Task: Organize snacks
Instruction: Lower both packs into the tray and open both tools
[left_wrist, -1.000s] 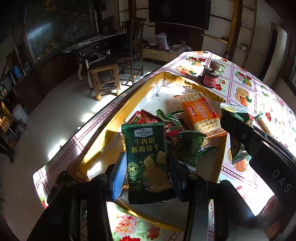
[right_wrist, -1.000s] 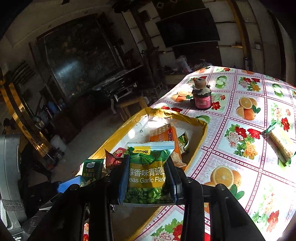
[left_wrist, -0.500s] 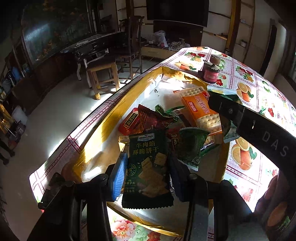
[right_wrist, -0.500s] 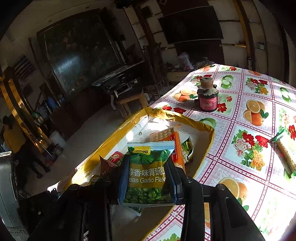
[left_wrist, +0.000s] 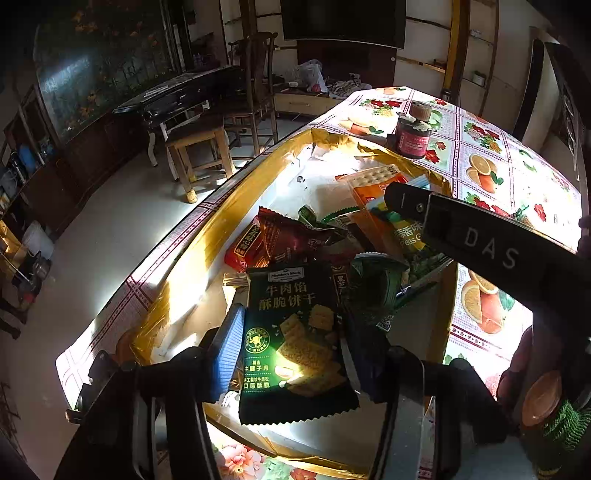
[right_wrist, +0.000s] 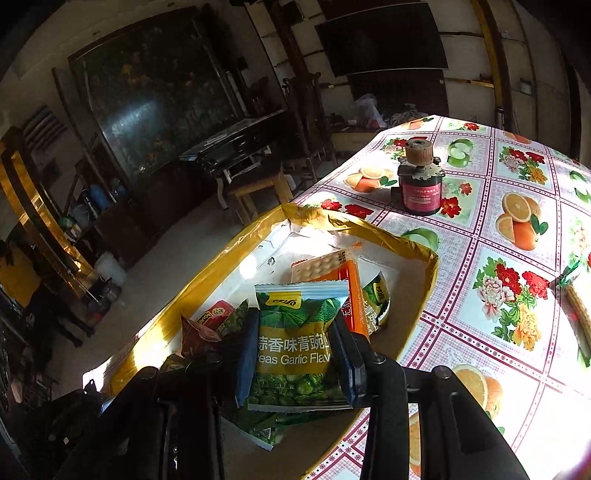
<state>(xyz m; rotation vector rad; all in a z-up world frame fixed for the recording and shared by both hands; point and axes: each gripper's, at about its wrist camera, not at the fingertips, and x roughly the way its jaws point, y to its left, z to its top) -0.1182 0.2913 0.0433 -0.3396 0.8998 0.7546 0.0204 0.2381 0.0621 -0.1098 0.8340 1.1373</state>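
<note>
A dark green cracker packet (left_wrist: 291, 332) lies between the pads of my left gripper (left_wrist: 288, 350), low over the near end of the gold-rimmed tray (left_wrist: 207, 236). The jaws are opening, and a gap shows beside the left blue pad. My right gripper (right_wrist: 295, 350) is shut on a green garlic-pea packet (right_wrist: 295, 321) and holds it over the tray (right_wrist: 207, 273). In the left wrist view one of its black fingers (left_wrist: 443, 221) reaches in from the right above the pile.
Red packets (left_wrist: 291, 236), green packets (left_wrist: 373, 280) and an orange cracker pack (left_wrist: 373, 184) fill the tray. A dark red jar (right_wrist: 421, 184) stands on the flowered tablecloth beyond it. A wafer pack (right_wrist: 576, 302) lies at the right edge. A wooden stool (left_wrist: 199, 147) stands left of the table.
My left jaws have widened and the cracker packet has sunk lower into the tray. The right gripper has carried the pea packet further over the tray, towards the pile.
</note>
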